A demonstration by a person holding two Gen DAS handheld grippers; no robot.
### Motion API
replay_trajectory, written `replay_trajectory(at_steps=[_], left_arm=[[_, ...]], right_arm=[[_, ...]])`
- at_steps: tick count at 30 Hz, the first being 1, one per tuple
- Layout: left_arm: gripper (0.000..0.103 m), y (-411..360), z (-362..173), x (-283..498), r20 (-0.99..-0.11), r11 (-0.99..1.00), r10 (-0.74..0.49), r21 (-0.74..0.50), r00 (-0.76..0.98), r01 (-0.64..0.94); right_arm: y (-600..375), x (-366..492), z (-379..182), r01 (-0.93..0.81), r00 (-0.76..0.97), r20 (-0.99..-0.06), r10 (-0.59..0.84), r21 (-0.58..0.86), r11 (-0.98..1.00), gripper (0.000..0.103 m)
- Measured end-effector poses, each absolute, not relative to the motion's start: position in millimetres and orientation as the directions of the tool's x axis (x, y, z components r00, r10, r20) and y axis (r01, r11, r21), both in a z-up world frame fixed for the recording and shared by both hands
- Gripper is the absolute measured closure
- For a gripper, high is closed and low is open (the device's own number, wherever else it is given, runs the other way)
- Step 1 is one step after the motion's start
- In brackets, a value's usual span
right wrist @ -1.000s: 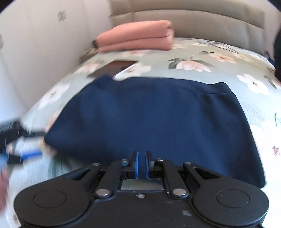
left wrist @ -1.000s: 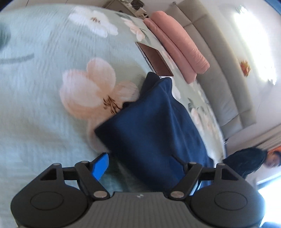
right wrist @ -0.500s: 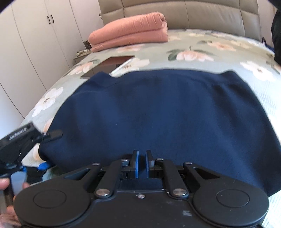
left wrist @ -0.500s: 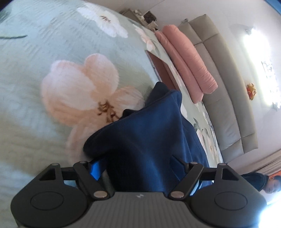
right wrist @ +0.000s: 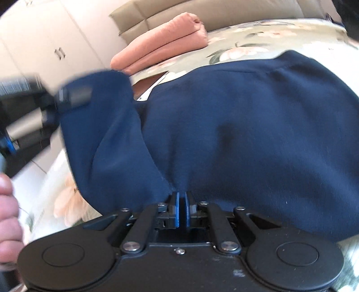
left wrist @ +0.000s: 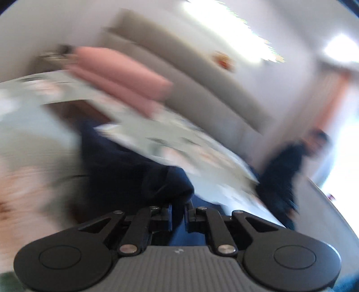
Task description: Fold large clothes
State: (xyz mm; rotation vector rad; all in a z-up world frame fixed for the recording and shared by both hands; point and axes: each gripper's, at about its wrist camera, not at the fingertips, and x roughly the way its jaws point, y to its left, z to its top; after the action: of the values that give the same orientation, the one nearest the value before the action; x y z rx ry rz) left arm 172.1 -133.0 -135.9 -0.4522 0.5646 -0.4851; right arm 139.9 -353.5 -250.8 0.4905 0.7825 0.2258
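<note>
1. We see the right gripper (right wrist: 181, 207) with jaws pressed together, pinching the near edge of the navy garment (right wrist: 246, 134).
2. The left gripper (left wrist: 178, 216) has just been closing; its jaws pinch a lifted corner of that garment.
3. The garment lies across the floral bedspread (right wrist: 258, 42).
4. Beyond it lies a folded pink blanket (right wrist: 166, 47), against the headboard (right wrist: 224, 11).

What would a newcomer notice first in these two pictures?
The navy garment fills the middle of the bed, its near edge pinched by the right gripper. At left, the left gripper lifts one corner. Behind, a folded pink blanket lies against the headboard.
</note>
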Motion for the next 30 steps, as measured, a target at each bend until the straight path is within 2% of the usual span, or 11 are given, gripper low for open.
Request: replay_trajectory(at_steps=[3,5,7,9,10,12,14,16,19,23,30], left_arm=[[0.103,-175.0,-133.2,167.0,-0.357,0.7,-0.696,-0.532,0.623,0.476],[0.103,-202.5,-131.7,162.3,-0.33,0.588,-0.805,-0.556,0.493,0.587],[0.103,-225.2,-125.0,149.1,-0.393,0.664,-0.747,-0.418,0.536,0.62],[0.097,-213.5,-127.5,144.8,-0.426,0.725,-0.687,-0.442,0.588,0.528],[0.088,-201.1,-129.5,141.0,-0.443,0.761,-0.644,-0.451,0.623,0.466],[0.059,-174.7,-132.1,125.6,-0.503,0.868,-0.485,-0.374,0.715,0.326],[0.02,-147.2,-135.7,110.0,-0.533,0.933,-0.332,-0.31,0.779,0.185],[0.012,-114.4,-145.4,101.3,-0.556,0.946,-0.214,-0.322,0.803,0.029],[0.015,-69.4,-168.3,99.1,-0.626,0.884,-0.139,-0.428,0.767,-0.19],[0.021,-30.1,-199.6,92.0,-0.604,0.679,-0.223,-0.659,0.765,-0.322],[0.024,-12.7,-261.2,123.1,-0.544,0.507,-0.272,-0.783,0.794,-0.362]], right_arm=[[-373.2,137.1,-253.8,0.038,0.687,-0.598,0.413,0.597,0.801,0.096],[-388.2,132.4,-260.4,0.068,0.683,-0.567,0.459,0.676,0.733,0.096],[-393.0,128.2,-262.7,0.073,0.679,-0.556,0.479,0.701,0.71,0.096],[-394.6,126.5,-261.2,0.073,0.678,-0.554,0.483,0.704,0.706,0.096],[-394.5,128.1,-260.1,0.067,0.673,-0.557,0.486,0.701,0.71,0.096],[-393.7,132.4,-258.1,0.05,0.665,-0.566,0.488,0.686,0.726,0.095],[-390.5,133.8,-255.8,0.024,0.661,-0.573,0.484,0.661,0.75,0.095],[-388.7,137.1,-255.3,0.007,0.661,-0.574,0.483,0.648,0.761,0.095],[-384.3,136.9,-256.1,0.007,0.661,-0.58,0.477,0.64,0.769,0.095],[-380.7,139.0,-254.4,-0.003,0.653,-0.595,0.468,0.616,0.788,0.095],[-369.6,138.3,-245.4,-0.004,0.644,-0.619,0.45,0.585,0.811,0.094]])
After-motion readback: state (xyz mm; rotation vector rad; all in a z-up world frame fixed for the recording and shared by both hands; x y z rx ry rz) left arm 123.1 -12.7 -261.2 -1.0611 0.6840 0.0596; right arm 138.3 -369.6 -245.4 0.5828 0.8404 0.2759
